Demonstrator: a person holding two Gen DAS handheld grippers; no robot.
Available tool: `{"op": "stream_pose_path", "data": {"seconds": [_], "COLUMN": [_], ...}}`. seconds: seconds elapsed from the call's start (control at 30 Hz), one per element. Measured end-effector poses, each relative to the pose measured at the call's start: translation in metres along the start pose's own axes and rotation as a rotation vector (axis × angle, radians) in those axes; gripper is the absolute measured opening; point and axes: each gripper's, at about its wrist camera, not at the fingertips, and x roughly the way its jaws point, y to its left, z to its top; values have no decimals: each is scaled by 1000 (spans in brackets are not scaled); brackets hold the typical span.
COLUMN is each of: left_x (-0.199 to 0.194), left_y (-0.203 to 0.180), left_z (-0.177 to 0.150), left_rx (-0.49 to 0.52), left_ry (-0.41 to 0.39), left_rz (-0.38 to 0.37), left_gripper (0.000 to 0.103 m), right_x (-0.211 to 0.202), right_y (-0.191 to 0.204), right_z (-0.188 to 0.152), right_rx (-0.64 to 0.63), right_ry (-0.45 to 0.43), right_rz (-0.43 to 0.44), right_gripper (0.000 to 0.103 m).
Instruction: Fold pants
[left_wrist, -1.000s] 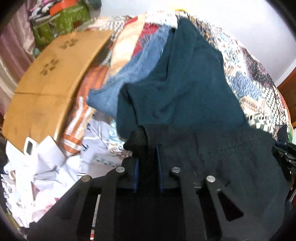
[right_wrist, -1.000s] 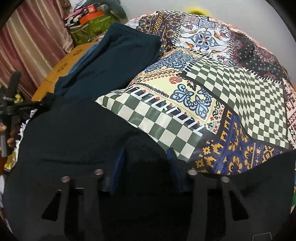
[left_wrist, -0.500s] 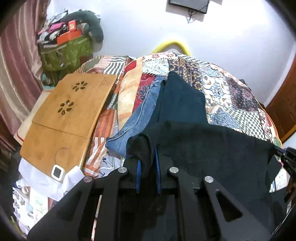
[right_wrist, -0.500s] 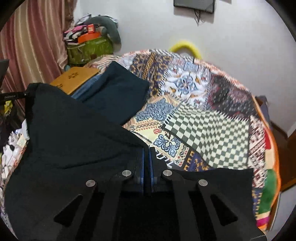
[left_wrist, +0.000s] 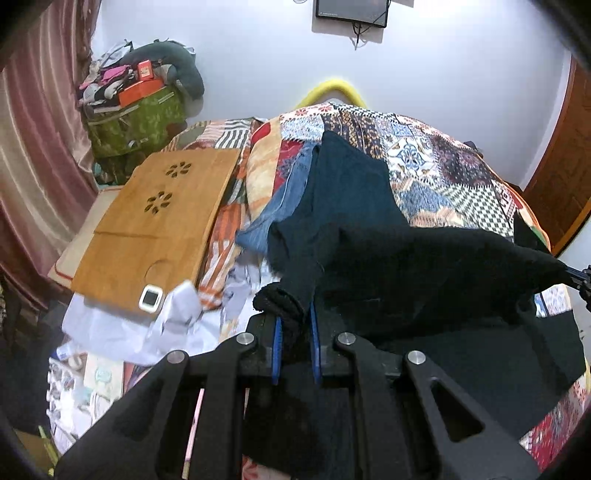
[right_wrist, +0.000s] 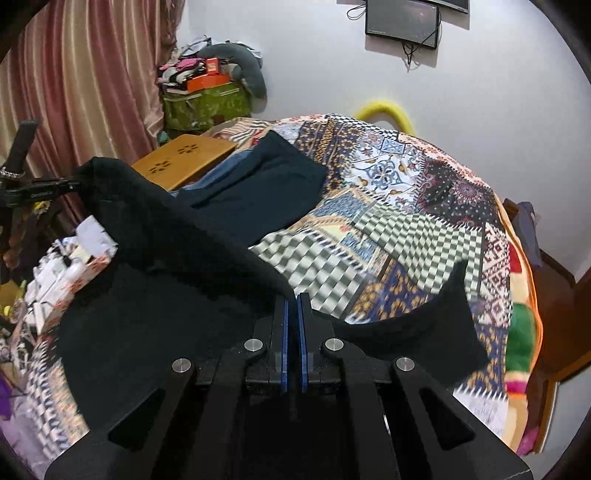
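Beyond lifted black pants (left_wrist: 424, 266), teal pants (left_wrist: 351, 192), jeans (left_wrist: 291, 192)

the right gripper (right_wrist: 293, 295), its blue-padded jaws pressed together, pinches one edge of the black pants (right_wrist: 177, 302) above a patchwork bedspread (right_wrist: 424, 206). at far left the left gripper (right_wrist: 72, 183) holds the opposite corner, the cloth slung between them. behind lie folded dark teal pants (right_wrist: 266, 188), a bamboo lap tray (right_wrist: 184, 158), a pink curtain (right_wrist: 85, 81) and a wall-mounted screen (right_wrist: 402, 20).
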Motion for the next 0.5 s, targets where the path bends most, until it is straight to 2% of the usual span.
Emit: {"op": "stream_pose_path", "data": {"seconds": [0.2,0.33,0.37,0.4,0.5], "left_x": [-12,-5,-1,3,21], "left_y": [15,22,24,25,34], "left_z": [-43,-72,-80,-88,-117], "left_rx": [-30,-45,-49,-52,-74], "left_ry": [47,107,127,147,230], "left_rz": [9,24,32,43,46], "left_gripper": [12,12,10,2,2], "right_x": [-23,-26,-26,-25,-19], "right_y": [26,43,47,50,60], "right_z": [-33,-58,-64,-69,-85], "right_rx": [-13,-6,-4,-1,4], "right_ry": [8,29,35,41,64], "right_rz": [33,71,79,84,92], "right_gripper": [4,3,3,3,3]}}
